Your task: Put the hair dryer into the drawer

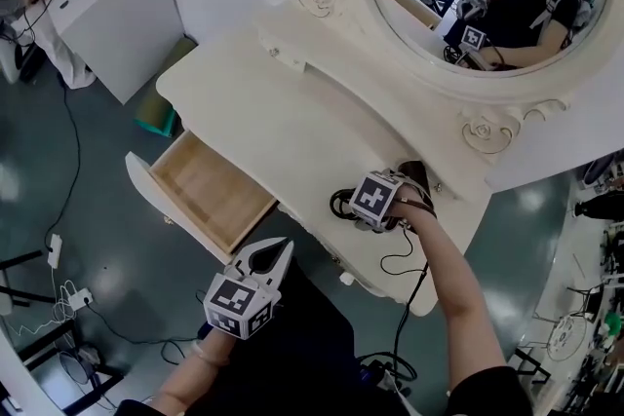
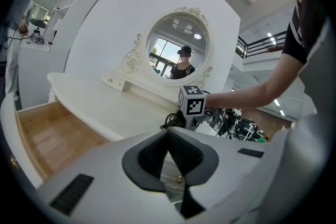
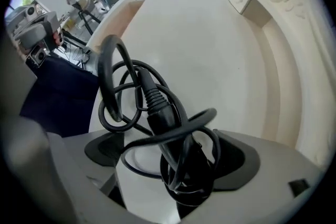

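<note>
Your right hand-held gripper (image 3: pixel 173 155) points straight down over the counter (image 1: pixel 292 102), off to the right of the open drawer (image 1: pixel 210 185) as the head view shows it. Its jaws stand wide apart, and the black hair dryer (image 3: pixel 186 178) sits between them. In the right gripper view the dark handle runs up the middle of the gap, with its cord (image 3: pixel 153 98) looped loosely around it. A strip of white counter shows between the handle and one jaw, so you have the hair dryer bracketed, not clamped. It lies on the counter top, to the right of the drawer and farther back than the drawer's pulled-out front.

Your left hand-held gripper (image 2: pixel 168 139) hangs off the counter's front edge, just beside the drawer's front right corner. Its jaws are closed, meeting at the tips, and they grip nothing. It points across the counter, tilted a little downward, past the drawer's right side towards the right hand-held gripper.

The drawer stands pulled out, its pale wooden bottom in plain sight.
</note>
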Motion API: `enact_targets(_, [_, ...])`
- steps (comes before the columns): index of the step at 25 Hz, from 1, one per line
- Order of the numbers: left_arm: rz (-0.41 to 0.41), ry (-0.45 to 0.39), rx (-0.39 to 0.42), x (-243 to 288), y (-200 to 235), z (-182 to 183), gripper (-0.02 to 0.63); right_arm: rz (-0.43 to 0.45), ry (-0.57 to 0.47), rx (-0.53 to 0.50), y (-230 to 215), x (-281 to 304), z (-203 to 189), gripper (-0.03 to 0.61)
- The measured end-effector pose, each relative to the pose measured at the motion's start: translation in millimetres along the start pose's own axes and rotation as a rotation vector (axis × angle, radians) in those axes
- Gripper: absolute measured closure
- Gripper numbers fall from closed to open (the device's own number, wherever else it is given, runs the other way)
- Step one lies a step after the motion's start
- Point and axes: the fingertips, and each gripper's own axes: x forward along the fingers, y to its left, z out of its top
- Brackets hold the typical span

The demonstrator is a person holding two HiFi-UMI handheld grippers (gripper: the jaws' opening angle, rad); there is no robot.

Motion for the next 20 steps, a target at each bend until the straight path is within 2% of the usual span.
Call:
enact_targets(1, [0.007,-0.003,-0.002,-1.9,1.5,0.1,0.600,-0.004,-0.021,-0.018,-0.1,-3.3,3.0,0.080])
enact_targets(2, [0.013,-0.005,-0.004,-3.6,3.0,-0.1,0.600,-0.010,-0.042,-0.034,0.0,-6.4,5.3,0.182])
enact_targets(6, [0.022,-0.008,-0.002,-7.3,7.3,-1.9,0.600,-0.031,-0.090,-0.071,-0.9,-10.5,9.2,0.255])
enact_targets(9, [0.025,-0.020,0.005,-12.1,9.7,1.9,0.600,-0.058,-0.103,-0.056,-2.0,-12.7,10.9,0.328])
enact_targets(13, [0.023,-0.031,0.005,-15.2,13.7,7.9,0.600,-0.076,-0.146,0.012,-2.6,-22.1,8.8,0.372])
enact_targets(20, [-0.011,-0.037,0.015,-15.7,10.3,10.4,0.600,-0.068,-0.246,0.128,7.4,-38.7,-1.9,0.387])
